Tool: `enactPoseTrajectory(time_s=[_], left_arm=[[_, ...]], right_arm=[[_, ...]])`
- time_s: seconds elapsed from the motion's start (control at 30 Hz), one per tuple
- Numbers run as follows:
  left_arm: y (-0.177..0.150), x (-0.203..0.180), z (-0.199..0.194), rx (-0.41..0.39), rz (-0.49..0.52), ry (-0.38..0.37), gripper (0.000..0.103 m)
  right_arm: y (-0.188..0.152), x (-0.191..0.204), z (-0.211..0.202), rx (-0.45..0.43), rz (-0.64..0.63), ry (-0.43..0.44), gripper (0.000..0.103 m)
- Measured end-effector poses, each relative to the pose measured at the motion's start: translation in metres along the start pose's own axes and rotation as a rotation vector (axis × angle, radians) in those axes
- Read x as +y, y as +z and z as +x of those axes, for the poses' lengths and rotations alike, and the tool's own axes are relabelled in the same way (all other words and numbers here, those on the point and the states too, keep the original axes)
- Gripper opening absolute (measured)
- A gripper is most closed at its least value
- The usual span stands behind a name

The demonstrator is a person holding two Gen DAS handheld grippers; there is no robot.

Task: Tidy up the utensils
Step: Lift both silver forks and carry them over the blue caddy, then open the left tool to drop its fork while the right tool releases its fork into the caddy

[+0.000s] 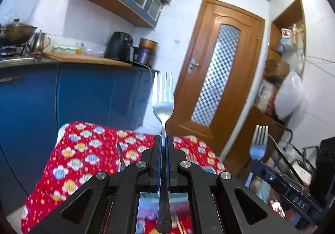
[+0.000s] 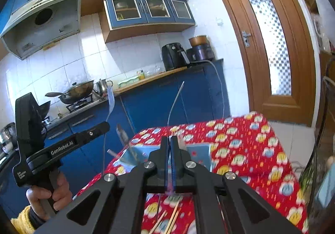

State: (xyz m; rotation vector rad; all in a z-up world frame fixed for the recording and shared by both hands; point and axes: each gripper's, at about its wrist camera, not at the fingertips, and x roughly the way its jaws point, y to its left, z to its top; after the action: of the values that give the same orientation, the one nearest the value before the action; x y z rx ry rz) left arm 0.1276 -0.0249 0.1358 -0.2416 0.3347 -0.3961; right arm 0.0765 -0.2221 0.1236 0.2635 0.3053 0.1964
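Light: bright daylight, glare on the door glass (image 2: 268, 37).
Blur: tablecloth (image 1: 83, 150) smeared.
Edges: bent, dark-cornered.

Tablecloth (image 1: 83, 150): red, printed with small flower faces in white, blue and yellow plus orange flecks. Forks: one (image 1: 163, 104) silver metal, the second (image 1: 259, 143) silver with a bluish cast. Left gripper (image 1: 164, 139) and right gripper (image 2: 169, 141): black, with silver rivets and blue pad faces. Chopsticks (image 2: 171, 219): pale wood. Base cabinets (image 1: 83, 95): deep blue. Door (image 1: 219, 70): warm brown wood, its glass panel in a chequered pattern. Wall tiles (image 2: 83, 55): white. Sleeve (image 2: 21, 221): yellow.
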Motion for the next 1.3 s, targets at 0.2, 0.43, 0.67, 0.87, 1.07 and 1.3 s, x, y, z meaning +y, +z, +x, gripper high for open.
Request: enactPoseTrajectory(time_s=[0.2, 0.43, 0.67, 0.87, 1.07, 1.3], left_arm=[[0.004, 0.003, 0.033, -0.033, 0.013, 0.049, 0.003], [-0.008, -0.001, 0.058, -0.093, 0.069, 0.143, 0.003], [-0.028, 0.001, 0.073, -0.086, 0.095, 0.178, 0.003], [-0.038, 0.0, 0.072, -0.103, 0.119, 0.188, 0.003], [-0.042, -0.004, 0.068, -0.118, 0.148, 0.183, 0.003], [-0.043, -0.005, 0.065, -0.107, 0.14, 0.176, 0.004]], right_arm=[[0.015, -0.006, 0.027, -0.031, -0.035, -0.031, 0.003], [0.018, -0.011, 0.054, -0.04, -0.079, -0.08, 0.003], [0.01, -0.012, 0.075, -0.026, -0.127, -0.127, 0.003], [-0.001, -0.014, 0.087, 0.01, -0.14, -0.14, 0.003], [-0.011, -0.012, 0.093, 0.03, -0.167, -0.148, 0.003], [-0.018, -0.012, 0.093, 0.056, -0.151, -0.124, 0.005]])
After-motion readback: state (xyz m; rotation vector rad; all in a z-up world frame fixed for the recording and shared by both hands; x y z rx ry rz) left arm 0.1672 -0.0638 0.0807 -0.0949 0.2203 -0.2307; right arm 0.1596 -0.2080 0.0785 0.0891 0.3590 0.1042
